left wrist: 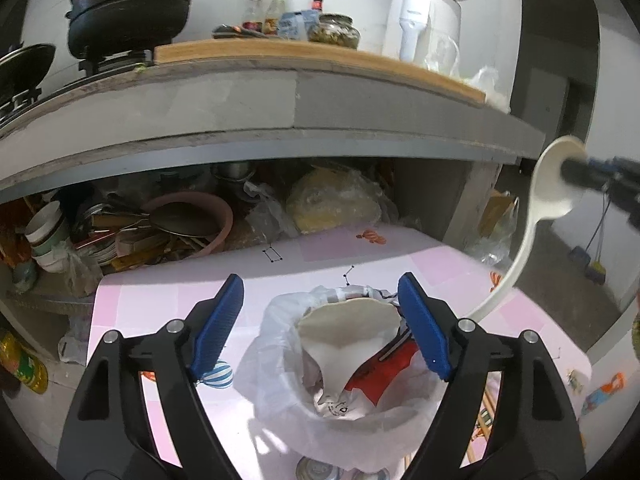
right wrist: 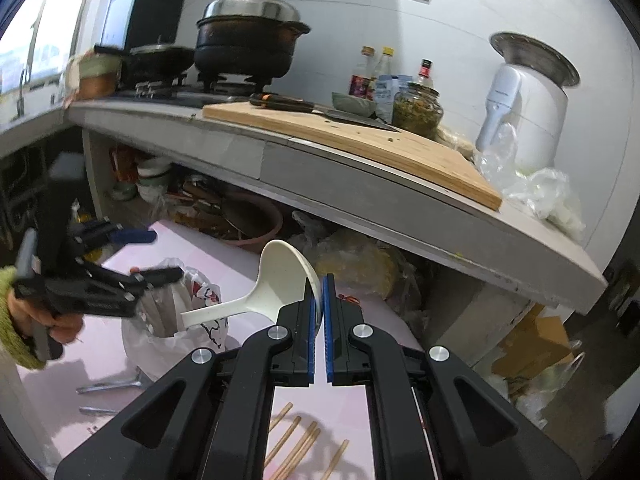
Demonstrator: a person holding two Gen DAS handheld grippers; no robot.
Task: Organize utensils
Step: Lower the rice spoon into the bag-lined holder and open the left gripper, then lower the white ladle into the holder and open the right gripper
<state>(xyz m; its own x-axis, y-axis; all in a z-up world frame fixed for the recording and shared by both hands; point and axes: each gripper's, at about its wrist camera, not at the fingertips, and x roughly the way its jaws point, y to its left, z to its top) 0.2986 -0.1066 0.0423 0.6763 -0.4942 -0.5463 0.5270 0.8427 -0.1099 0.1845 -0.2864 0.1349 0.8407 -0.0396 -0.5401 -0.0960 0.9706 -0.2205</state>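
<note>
A cream ladle (right wrist: 280, 276) hangs over the pink table (right wrist: 192, 252), and my right gripper (right wrist: 320, 280) is shut on the rim of its bowl. Its handle slants down to the mouth of a container lined with a plastic bag (right wrist: 168, 320). In the left wrist view the ladle (left wrist: 556, 184) comes in from the right with my right gripper (left wrist: 576, 172) on it. My left gripper (left wrist: 321, 284) stands open around the top of the bag-lined container (left wrist: 280, 360), which holds paper and a red wrapper. From the right wrist view the left gripper (right wrist: 154, 256) sits just above the bag, its pads not pressing on it.
Wooden chopsticks (right wrist: 296, 444) lie on the table under my right gripper, and metal utensils (right wrist: 108, 388) lie beside the container. A concrete counter (left wrist: 280, 96) with a cutting board overhangs a cluttered shelf of bowls and a pink basin (left wrist: 224, 216). A person's hand in a green sleeve (right wrist: 12, 320) holds the left gripper.
</note>
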